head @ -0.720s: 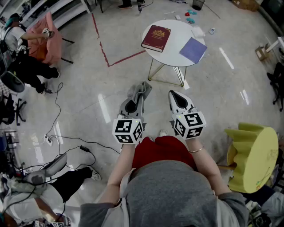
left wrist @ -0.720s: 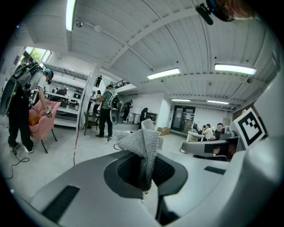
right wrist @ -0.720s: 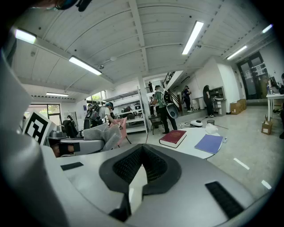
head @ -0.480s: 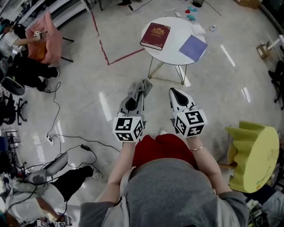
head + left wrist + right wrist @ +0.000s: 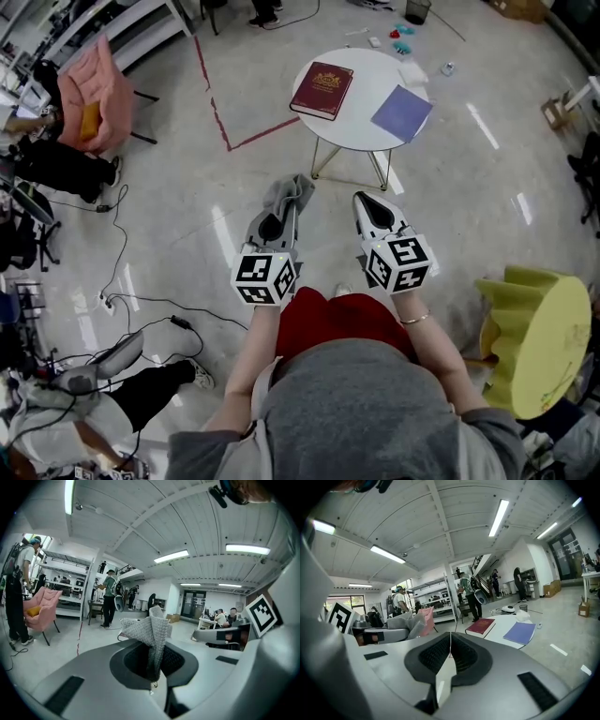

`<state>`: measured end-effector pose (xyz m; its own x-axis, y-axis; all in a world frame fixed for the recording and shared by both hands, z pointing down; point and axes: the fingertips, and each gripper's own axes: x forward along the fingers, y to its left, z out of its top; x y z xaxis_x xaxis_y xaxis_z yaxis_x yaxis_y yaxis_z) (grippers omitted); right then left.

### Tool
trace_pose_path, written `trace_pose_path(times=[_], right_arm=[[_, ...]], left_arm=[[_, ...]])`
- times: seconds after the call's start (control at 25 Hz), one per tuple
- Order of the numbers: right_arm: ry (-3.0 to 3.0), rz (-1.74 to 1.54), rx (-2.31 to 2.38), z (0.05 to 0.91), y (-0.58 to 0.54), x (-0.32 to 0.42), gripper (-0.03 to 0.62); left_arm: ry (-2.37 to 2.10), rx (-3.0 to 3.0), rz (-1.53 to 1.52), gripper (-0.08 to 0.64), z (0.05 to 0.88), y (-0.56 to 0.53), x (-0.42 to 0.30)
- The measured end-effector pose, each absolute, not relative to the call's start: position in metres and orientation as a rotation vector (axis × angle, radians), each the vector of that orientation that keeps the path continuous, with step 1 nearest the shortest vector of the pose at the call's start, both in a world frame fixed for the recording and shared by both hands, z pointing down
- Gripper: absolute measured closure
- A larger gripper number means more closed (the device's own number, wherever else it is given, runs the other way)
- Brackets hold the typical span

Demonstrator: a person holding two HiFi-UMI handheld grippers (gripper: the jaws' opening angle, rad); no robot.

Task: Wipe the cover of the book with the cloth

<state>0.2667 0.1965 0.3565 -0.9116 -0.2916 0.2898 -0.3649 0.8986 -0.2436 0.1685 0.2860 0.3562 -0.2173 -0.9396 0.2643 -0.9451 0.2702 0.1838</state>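
Pinching cloth: my left gripper has its jaws closed on a grey knitted cloth, which stands up in a bunched fold above the pads.
Left gripper place: lower centre of the head view, just left of its partner, with the cloth end pointing up the frame.
Right gripper: my right gripper has its jaws pressed together with nothing between them. It is held level with the left one, the two near each other but apart.
Yellow stool: a yellow stool stands at the right edge of the head view, on the pale glossy floor.
Table: a round white table on thin legs sits at the upper centre of the head view, well apart from both grippers.
Book: the dark red book lies flat and closed on the left part of the table, gold print on its cover, touched by neither gripper.
Folder: a purple folder lies flat on the right part, apart from the book.
Armchair: a pink armchair stands in the upper left of the frame.
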Motion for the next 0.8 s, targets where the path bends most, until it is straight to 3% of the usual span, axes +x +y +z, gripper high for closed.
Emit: trace_pose_path(times=[0.48, 0.8], right_arm=[[-2.793, 0.448, 0.577, 0.357, 0.149, 0.257, 0.563], [-2.739, 0.465, 0.631, 0.386, 0.097, 0.196, 0.563]], left_arm=[[-2.267, 1.666, 0.024, 0.531, 0.358, 0.257, 0.132], [-2.213, 1.682, 0.024, 0.531, 0.387, 0.198, 0.062]])
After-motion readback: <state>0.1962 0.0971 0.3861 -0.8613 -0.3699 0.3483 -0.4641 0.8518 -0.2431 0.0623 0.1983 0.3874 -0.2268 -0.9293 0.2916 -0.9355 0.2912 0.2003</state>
